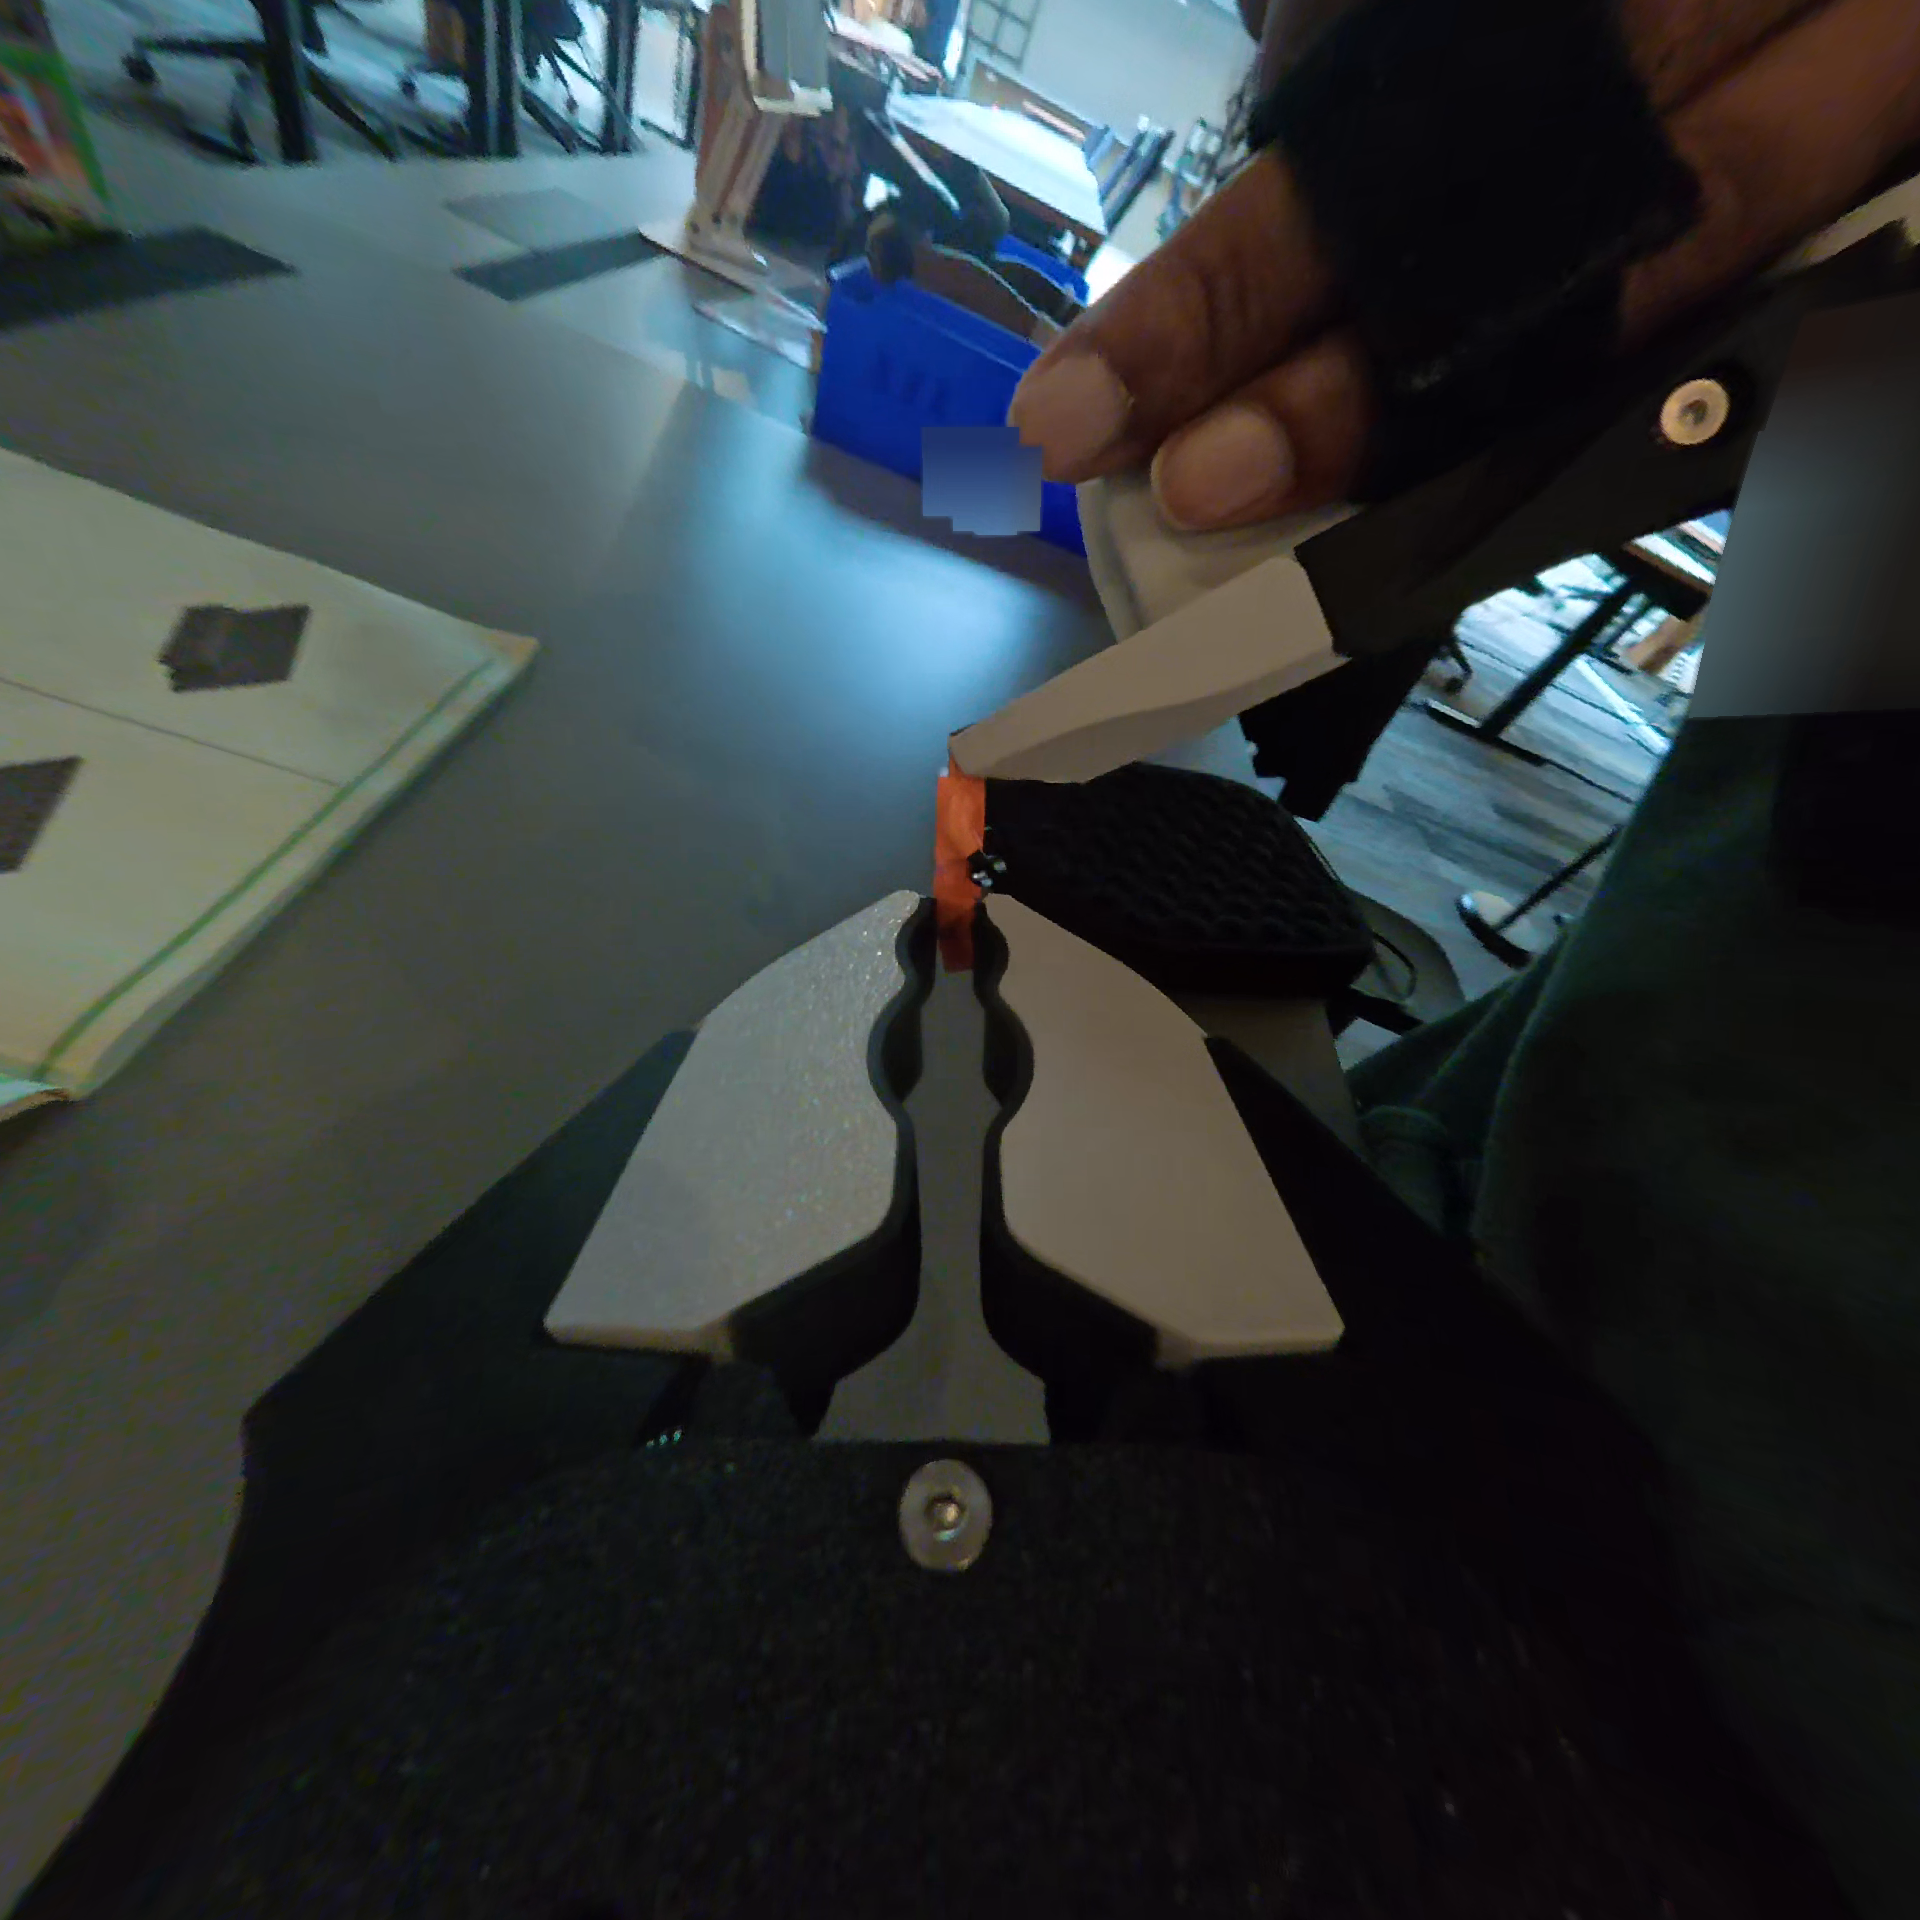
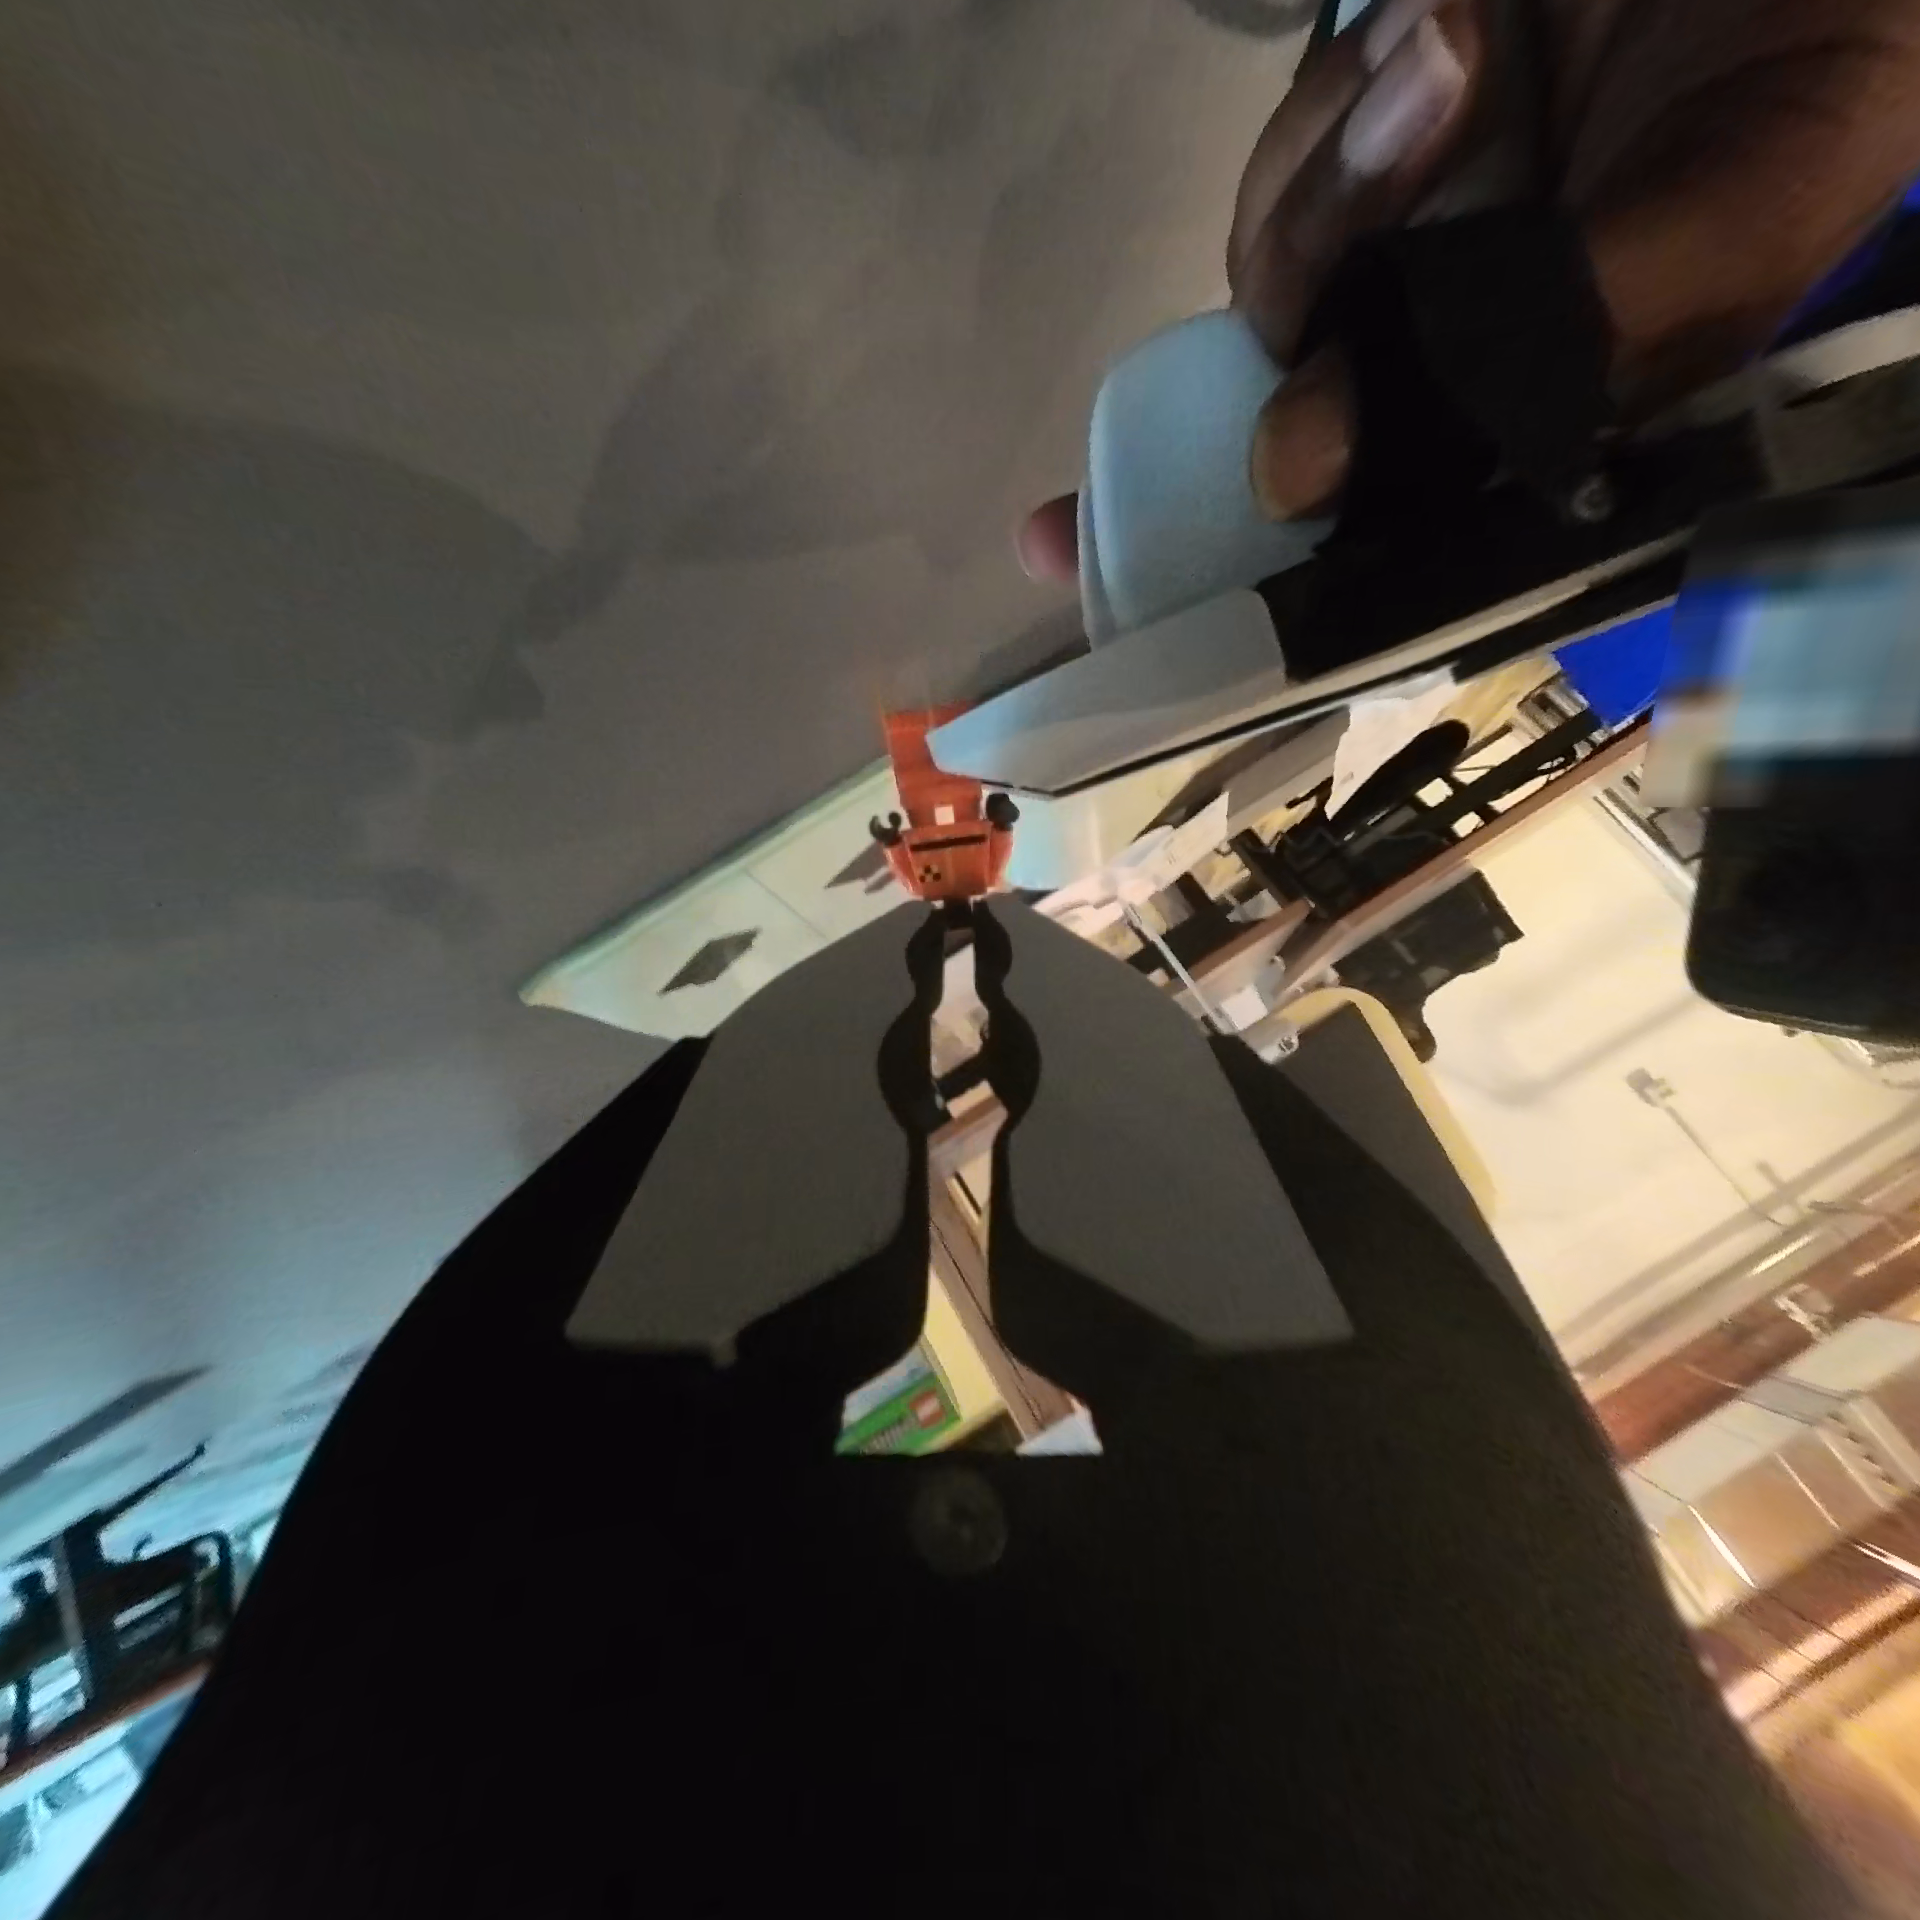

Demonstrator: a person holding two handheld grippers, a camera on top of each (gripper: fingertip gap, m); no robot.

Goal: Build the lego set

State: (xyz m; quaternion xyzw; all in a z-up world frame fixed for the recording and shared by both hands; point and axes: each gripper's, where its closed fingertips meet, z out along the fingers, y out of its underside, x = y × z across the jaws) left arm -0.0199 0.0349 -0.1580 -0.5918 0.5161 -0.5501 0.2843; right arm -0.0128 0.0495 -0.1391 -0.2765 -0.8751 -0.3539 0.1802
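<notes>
A small orange Lego minifigure (image 1: 958, 831) with black hands is held in the air between both grippers. My left gripper (image 1: 951, 920) is shut on its lower end in the left wrist view. My right gripper (image 1: 974, 790) comes in from the upper right and pinches its upper end. In the right wrist view the minifigure (image 2: 943, 847) shows its torso and legs. My right gripper (image 2: 961, 920) is shut on the torso end, and a finger (image 2: 1091, 717) of the left gripper covers the leg end.
An open instruction booklet (image 1: 208, 727) lies on the grey table (image 1: 520, 987) to the left; it also shows in the right wrist view (image 2: 727, 935). A blue bin (image 1: 914, 384) stands at the table's far side. A person's hand (image 1: 1247, 364) grips the right gripper's handle.
</notes>
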